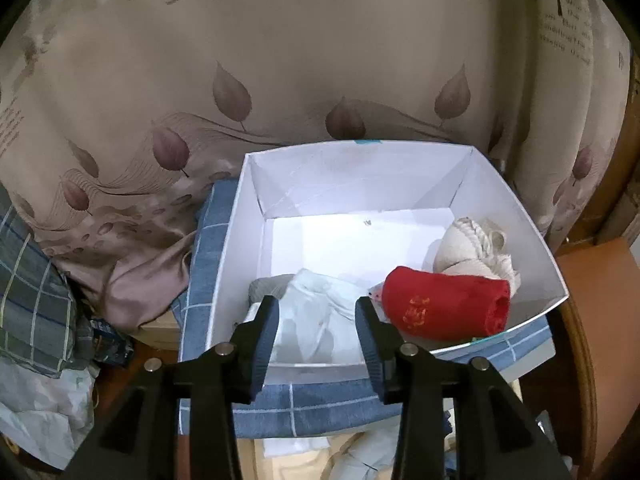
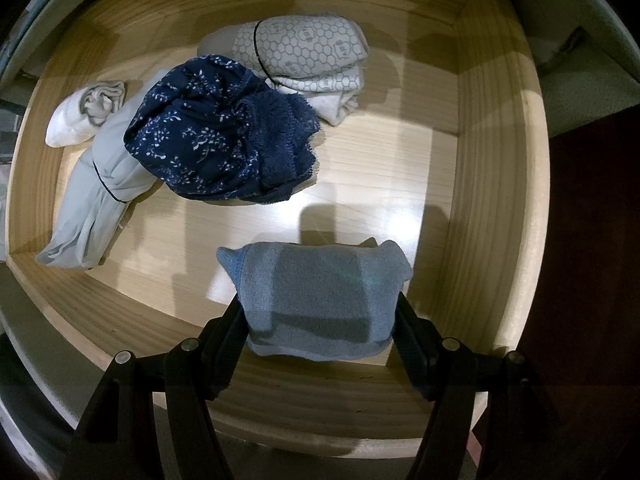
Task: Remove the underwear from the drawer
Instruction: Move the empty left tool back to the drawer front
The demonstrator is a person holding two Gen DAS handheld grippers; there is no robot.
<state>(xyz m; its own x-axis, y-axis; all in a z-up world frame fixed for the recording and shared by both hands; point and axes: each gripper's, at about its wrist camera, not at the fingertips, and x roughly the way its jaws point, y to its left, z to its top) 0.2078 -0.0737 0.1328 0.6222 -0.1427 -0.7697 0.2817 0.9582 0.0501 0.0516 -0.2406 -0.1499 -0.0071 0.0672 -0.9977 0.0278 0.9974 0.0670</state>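
In the right wrist view, my right gripper (image 2: 320,312) is shut on a folded light blue underwear (image 2: 320,296) and holds it over the open wooden drawer (image 2: 480,200). In the drawer lie a navy floral underwear (image 2: 216,132), a grey hexagon-print one (image 2: 312,52), a pale grey one (image 2: 96,196) and a white rolled piece (image 2: 84,112). In the left wrist view, my left gripper (image 1: 316,320) is open and empty over the near edge of a white box (image 1: 520,216). The box holds a red roll (image 1: 448,308), a cream roll (image 1: 476,248) and white cloth (image 1: 316,312).
The white box sits on blue checked fabric (image 1: 320,404). A beige leaf-print curtain (image 1: 280,80) hangs behind it. Plaid cloth (image 1: 32,292) and clutter lie at the left. An orange-brown surface (image 1: 596,292) is at the right.
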